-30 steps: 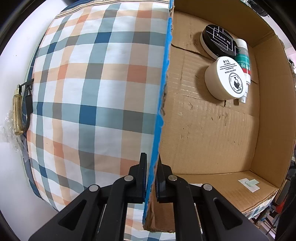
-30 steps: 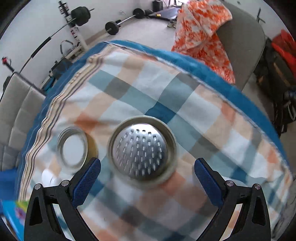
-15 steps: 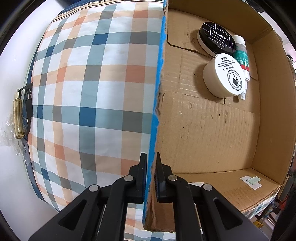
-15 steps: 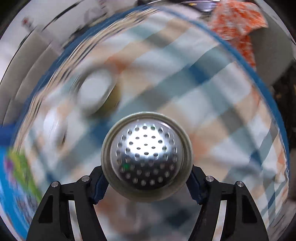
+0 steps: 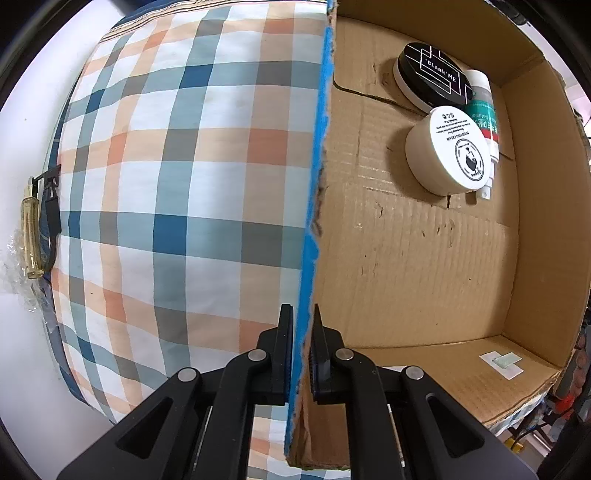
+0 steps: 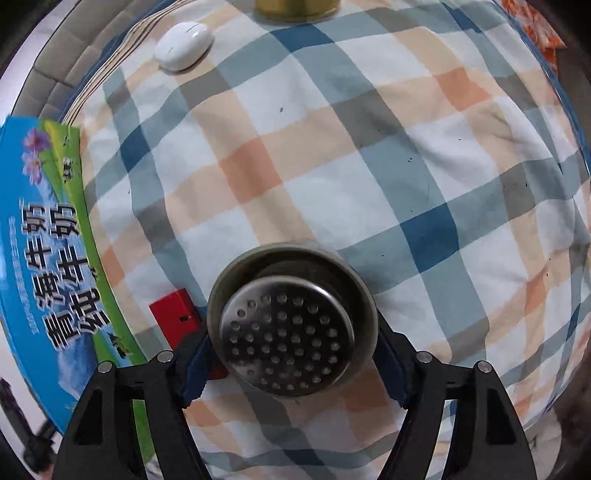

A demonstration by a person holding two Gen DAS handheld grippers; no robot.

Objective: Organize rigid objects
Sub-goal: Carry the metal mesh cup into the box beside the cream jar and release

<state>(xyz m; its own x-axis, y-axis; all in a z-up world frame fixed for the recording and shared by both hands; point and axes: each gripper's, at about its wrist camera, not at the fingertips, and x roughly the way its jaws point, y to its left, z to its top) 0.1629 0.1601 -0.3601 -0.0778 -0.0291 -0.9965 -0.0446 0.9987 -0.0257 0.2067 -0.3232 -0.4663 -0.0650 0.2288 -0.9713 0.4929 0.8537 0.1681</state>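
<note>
Right wrist view: nearest the lens, the right gripper (image 6: 291, 343) is clenched on the rim of a perforated steel strainer (image 6: 290, 325), one finger at each side of it, so the piece is carried level above the bed rather than resting on it.
Grip choice: pinching across the widest part looks meant to stop the round rim from rolling out (a judgement, not something shown).
Beneath the strainer: a small red block (image 6: 177, 314) lies on the checked cloth (image 6: 369, 166), partly hidden by the strainer's left edge.
Box exterior: a printed blue-and-green box side (image 6: 48, 258) runs along the left of this view, close to the gripper, so the drop-off point seems near.
Farther off: a white mouse (image 6: 184, 45) and the base of a gold tin (image 6: 297, 9) sit at the far edge of the cloth, apparently waiting their turn.
Left wrist view: the left gripper (image 5: 302, 354) is closed on the blue-edged wall of the cardboard box (image 5: 406, 277), one finger outside and one inside, probably to steady the box.
Box contents: at the far corner a white jar (image 5: 445, 155), a black-lidded tin (image 5: 432, 79) and a slim spray bottle (image 5: 484, 122) are packed touching, leaving the near floor bare for the strainer.
Beyond the bed: an amber spray bottle (image 5: 31, 236) lies at the cloth's left edge.
</note>
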